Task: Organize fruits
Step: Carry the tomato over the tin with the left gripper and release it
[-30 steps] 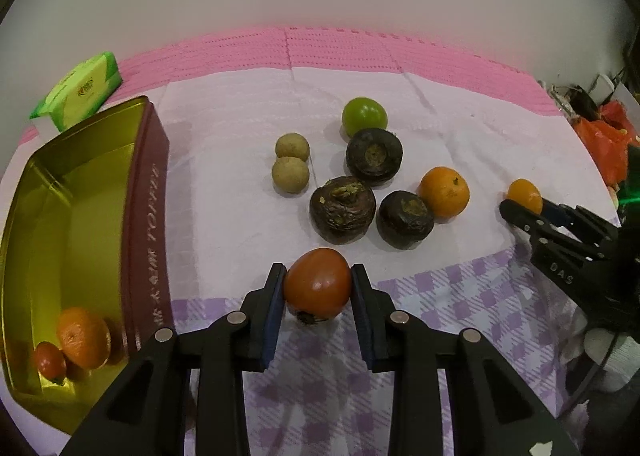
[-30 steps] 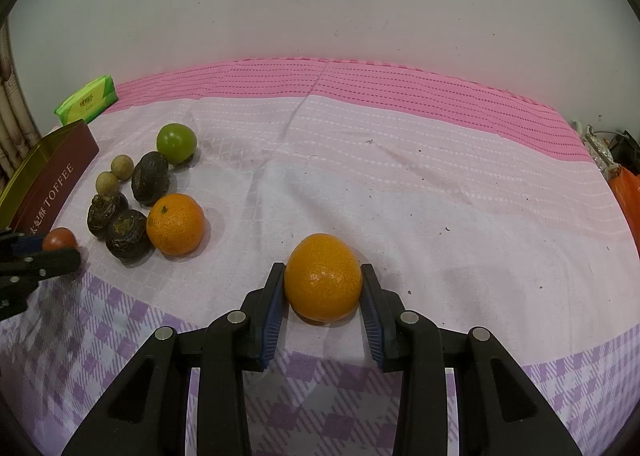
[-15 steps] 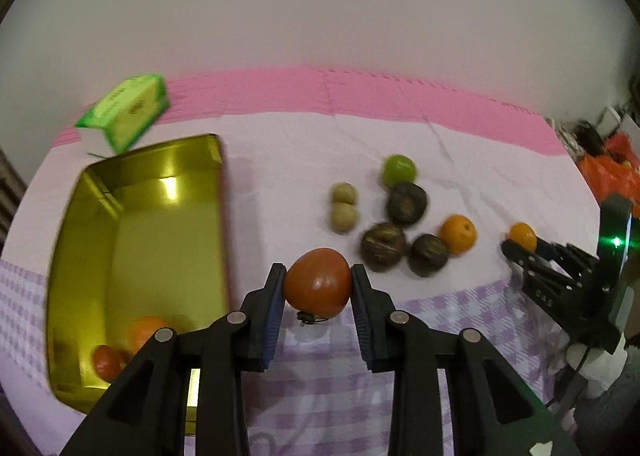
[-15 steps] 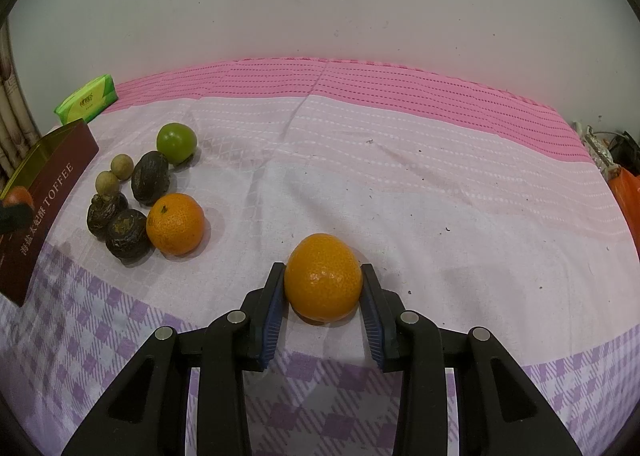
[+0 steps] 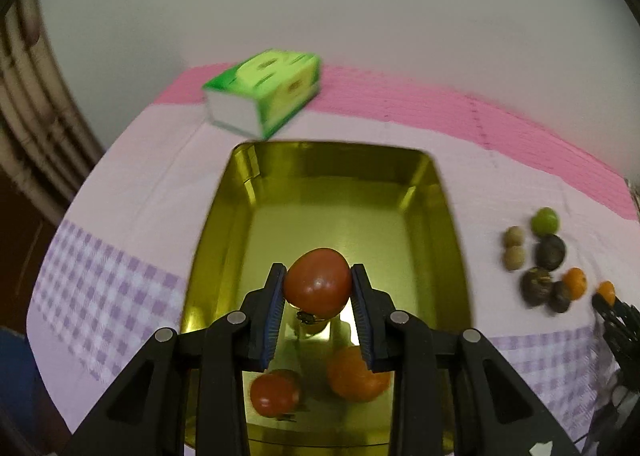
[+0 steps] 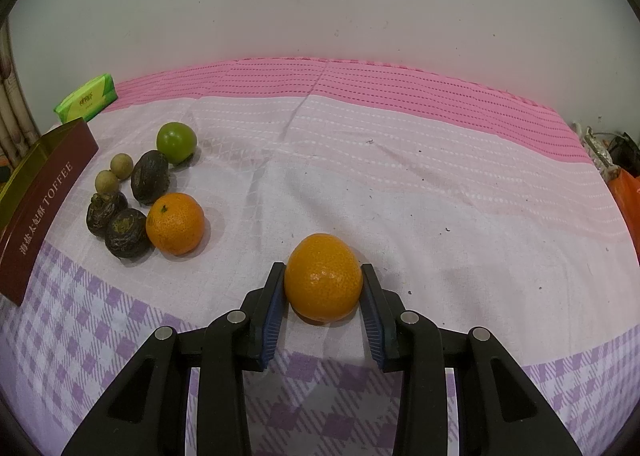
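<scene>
Left gripper point(image 5: 318, 288) moved over gold tin point(image 5: 452, 224), fingers clamped on tomato point(image 5: 318, 282); right gripper point(image 6: 323, 288) fingers clamped on orange point(image 6: 323, 282).

Red tomato point(image 5: 318, 283): glossy, raised above the gold tin point(image 5: 456, 240). In tin: second tomato point(image 5: 274, 394), mandarin point(image 5: 357, 375). Right of tin: green, tan, dark fruits, two mandarins point(image 6: 175, 223).

The worktop point(image 6: 400, 184) is covered by a cloth with a pink band at the back, a pale middle and purple checks in front. On it lie a gold-lined tin point(image 5: 460, 240), a green tissue pack point(image 6: 86, 98) near the wall, a green fruit point(image 6: 176, 142), two small tan fruits point(image 6: 114, 172), three dark wrinkled fruits point(image 6: 150, 182) and an orange point(image 6: 175, 223), clustered beside the tin.
</scene>
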`<state>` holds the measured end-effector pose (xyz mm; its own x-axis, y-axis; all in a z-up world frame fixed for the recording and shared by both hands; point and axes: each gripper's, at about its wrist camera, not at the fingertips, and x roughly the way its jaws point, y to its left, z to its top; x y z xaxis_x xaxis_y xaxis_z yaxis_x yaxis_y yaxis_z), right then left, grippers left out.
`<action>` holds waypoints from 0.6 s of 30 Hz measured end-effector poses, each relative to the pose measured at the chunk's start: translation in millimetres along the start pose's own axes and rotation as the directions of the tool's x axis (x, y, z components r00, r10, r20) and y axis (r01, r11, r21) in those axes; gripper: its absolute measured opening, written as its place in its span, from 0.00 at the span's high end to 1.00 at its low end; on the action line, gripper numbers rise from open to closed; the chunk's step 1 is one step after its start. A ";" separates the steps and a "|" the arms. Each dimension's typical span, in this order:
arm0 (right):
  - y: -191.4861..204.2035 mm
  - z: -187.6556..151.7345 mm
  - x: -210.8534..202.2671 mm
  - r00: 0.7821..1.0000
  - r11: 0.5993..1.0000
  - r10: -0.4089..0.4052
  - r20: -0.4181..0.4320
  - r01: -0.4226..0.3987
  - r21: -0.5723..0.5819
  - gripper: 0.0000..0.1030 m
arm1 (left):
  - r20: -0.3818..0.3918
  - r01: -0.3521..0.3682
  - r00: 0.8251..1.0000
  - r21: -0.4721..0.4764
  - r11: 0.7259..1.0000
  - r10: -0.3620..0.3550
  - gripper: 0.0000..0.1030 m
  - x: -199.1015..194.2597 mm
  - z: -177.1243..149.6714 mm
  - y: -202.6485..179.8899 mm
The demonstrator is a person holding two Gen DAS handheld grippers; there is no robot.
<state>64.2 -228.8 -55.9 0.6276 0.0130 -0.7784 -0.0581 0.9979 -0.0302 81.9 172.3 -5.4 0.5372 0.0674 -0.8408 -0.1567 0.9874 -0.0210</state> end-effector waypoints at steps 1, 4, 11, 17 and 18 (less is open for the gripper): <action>0.4 0.1 0.0 1.000 1.000 -0.001 0.000 0.001 -0.001 0.64 | -0.012 -0.005 1.000 -0.007 1.000 0.005 0.72 4.3 -0.4 2.4; 0.7 0.2 -0.4 1.000 1.000 -0.002 0.000 0.002 -0.001 0.64 | -0.043 -0.016 0.999 -0.021 1.000 0.015 0.72 14.2 -4.0 9.8; 0.7 0.8 -0.6 1.000 1.000 -0.003 0.000 0.003 -0.003 0.64 | -0.076 -0.039 0.996 -0.033 0.999 0.037 0.72 26.9 -10.2 13.8; 0.6 0.7 -0.6 1.000 1.000 -0.003 0.000 0.003 -0.003 0.64 | -0.107 -0.047 0.993 -0.045 0.998 0.042 0.72 34.0 -12.6 18.0; 0.5 0.6 -0.5 1.000 1.000 -0.003 0.000 0.003 -0.003 0.64 | -0.112 -0.047 0.993 -0.046 0.998 0.042 0.72 36.9 -12.6 18.5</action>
<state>64.2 -228.2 -55.2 0.6275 0.0099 -0.7785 -0.0585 0.9977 -0.0344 88.3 191.2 -43.6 0.4336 0.0923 -0.8963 -0.2200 0.9755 -0.0060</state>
